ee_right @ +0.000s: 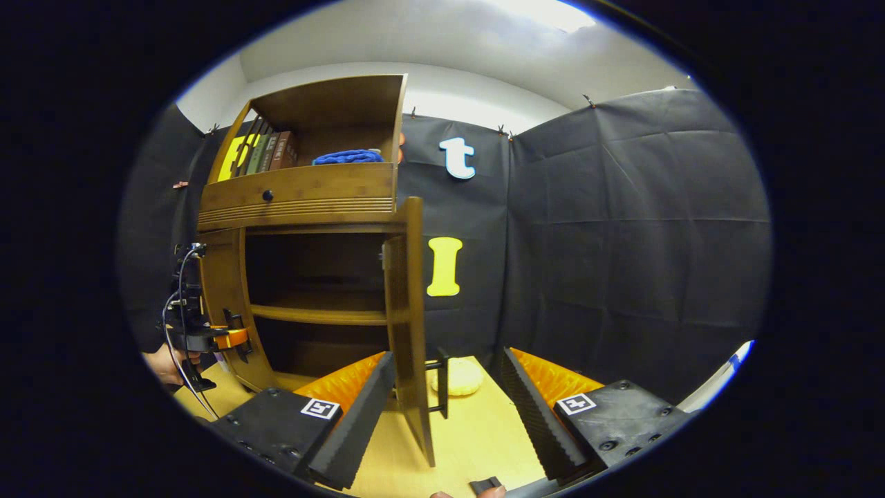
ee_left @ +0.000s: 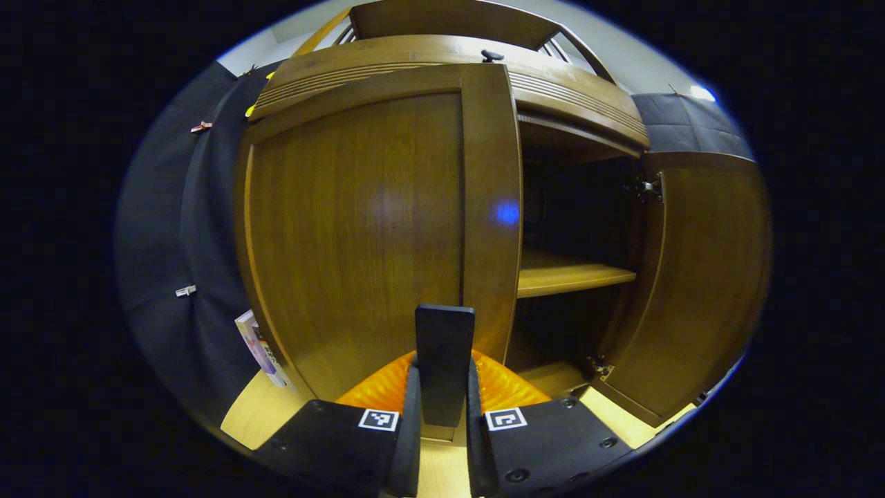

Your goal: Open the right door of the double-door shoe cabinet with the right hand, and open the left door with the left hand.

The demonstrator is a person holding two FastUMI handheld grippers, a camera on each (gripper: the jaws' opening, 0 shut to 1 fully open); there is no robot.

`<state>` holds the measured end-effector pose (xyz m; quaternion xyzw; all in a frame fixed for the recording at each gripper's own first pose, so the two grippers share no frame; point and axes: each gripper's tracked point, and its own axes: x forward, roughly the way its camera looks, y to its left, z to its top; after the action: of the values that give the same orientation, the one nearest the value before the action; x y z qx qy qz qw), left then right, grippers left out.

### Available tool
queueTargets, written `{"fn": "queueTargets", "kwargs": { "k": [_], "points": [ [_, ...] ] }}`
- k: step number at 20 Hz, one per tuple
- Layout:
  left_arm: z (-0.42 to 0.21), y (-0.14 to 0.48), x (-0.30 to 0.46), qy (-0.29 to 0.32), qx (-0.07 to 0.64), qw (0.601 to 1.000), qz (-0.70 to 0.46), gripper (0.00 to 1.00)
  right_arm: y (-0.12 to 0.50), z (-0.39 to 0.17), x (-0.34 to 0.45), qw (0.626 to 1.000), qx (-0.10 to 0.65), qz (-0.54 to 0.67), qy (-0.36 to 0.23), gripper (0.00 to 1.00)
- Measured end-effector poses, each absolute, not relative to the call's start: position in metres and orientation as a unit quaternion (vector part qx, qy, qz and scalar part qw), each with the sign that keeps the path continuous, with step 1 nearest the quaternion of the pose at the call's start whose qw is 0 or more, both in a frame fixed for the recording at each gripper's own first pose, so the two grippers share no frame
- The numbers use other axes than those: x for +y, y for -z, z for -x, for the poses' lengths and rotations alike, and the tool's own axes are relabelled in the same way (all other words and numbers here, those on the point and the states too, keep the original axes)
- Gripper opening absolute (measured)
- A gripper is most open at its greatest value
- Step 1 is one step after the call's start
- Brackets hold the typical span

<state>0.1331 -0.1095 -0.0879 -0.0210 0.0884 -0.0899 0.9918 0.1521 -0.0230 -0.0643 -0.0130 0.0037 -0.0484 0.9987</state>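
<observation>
Left gripper point(ee_left: 443, 387) clamps left door point(ee_left: 359, 228) handle point(ee_left: 444, 360); no legible labels.

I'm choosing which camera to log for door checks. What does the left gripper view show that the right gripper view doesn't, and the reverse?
Left gripper view: the left gripper shut on the left door's dark bar handle, and a metal hinge inside the right door. Right gripper view: the open right gripper, upright books and a blue cloth on the top shelf. Both: the brown wooden cabinet, its right door open, and its inner shelf.
</observation>
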Motion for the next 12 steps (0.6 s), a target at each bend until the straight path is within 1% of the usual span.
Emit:
{"fn": "queueTargets", "kwargs": {
  "k": [5,6,7,12],
  "points": [
    [-0.092,0.090,-0.082,0.094,0.088,0.991,0.024,0.31,0.069,-0.144,0.007,1.000,0.013,0.005,0.011,0.98],
    [-0.085,0.090,-0.077,0.094,0.088,0.991,0.026,0.31,0.070,-0.143,0.013,1.000,0.016,0.002,0.004,1.00],
    [-0.079,0.091,-0.070,0.092,0.087,0.992,0.026,0.30,0.072,-0.142,0.019,1.000,0.019,-0.001,-0.002,0.98],
    [-0.046,0.096,-0.044,0.081,0.082,0.993,0.022,0.29,0.074,-0.142,0.039,0.999,0.024,-0.003,-0.031,0.98]
  ]
}}
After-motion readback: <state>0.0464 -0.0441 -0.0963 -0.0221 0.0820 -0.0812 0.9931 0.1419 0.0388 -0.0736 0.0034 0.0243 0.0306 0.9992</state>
